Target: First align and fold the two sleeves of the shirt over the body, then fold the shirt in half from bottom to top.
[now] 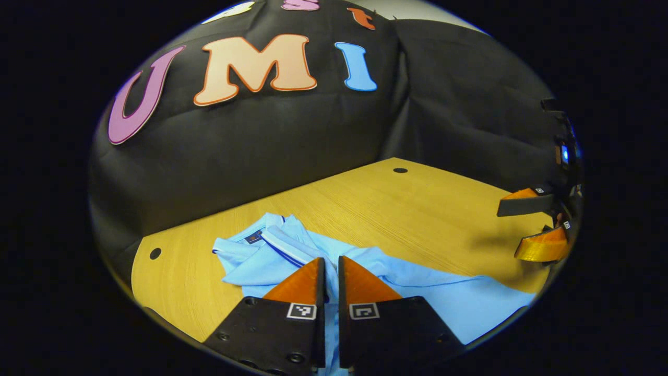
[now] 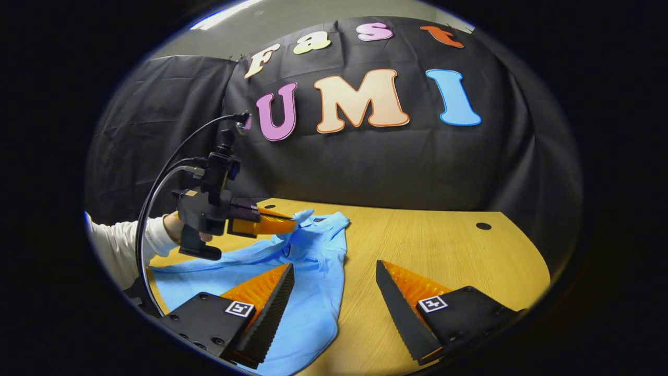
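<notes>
— Yellow wooden table (image 1: 428, 209) holds the blue shirt (image 2: 313, 292), spread out and a bit bunched near its collar (image 1: 284, 243).

— Why is the left gripper (image 1: 330, 261) pinched nearly closed?

— Probably gripping cloth to fold it. The right gripper (image 2: 334, 271) waits wide open above.

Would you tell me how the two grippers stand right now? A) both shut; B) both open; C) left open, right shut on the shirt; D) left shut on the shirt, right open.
D: the left gripper has its fingers nearly together, pinching the shirt, while the right gripper is spread wide above the table.
</notes>
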Demonstrator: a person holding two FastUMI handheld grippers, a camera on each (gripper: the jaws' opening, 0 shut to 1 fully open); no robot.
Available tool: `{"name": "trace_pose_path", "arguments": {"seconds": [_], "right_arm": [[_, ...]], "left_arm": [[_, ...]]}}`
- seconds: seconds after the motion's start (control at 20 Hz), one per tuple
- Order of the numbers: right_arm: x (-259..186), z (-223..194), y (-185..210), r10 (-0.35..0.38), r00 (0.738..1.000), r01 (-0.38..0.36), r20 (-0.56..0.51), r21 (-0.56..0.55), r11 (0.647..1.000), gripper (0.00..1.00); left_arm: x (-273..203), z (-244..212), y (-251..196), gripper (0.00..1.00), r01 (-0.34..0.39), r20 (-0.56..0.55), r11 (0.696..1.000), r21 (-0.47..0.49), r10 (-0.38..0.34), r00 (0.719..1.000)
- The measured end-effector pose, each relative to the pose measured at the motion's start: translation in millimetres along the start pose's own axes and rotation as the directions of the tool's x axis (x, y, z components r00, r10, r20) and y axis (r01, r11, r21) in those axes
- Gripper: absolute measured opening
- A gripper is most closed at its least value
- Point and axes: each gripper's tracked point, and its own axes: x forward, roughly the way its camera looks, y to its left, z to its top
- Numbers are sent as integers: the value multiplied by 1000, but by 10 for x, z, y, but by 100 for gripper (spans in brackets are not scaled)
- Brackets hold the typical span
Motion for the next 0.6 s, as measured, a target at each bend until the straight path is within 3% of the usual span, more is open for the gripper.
{"name": "trace_pose_path", "arguments": {"seconds": [0.1,0.15,0.2,0.3,0.6], "right_arm": [[10,-2,10,10,1000,-10,-2,-4,1000,98],[11,-15,17,13,1000,-13,-2,-8,1000,98],[18,-27,23,15,1000,-15,-5,-9,1000,98],[36,-73,49,21,1000,-21,-20,-8,1000,98],[102,-272,221,64,995,-63,-80,4,998,98]], "left_arm": [[-21,-38,-87,21,6,-11,1000,-20,-6,1000],[-52,-38,-95,47,1,-6,1000,-28,-1,1000],[-89,-7,-82,65,-14,2,999,-30,14,1000],[-217,-22,-1,87,-52,17,998,-30,52,998],[-911,-125,98,89,-122,68,991,-53,125,990]]}}
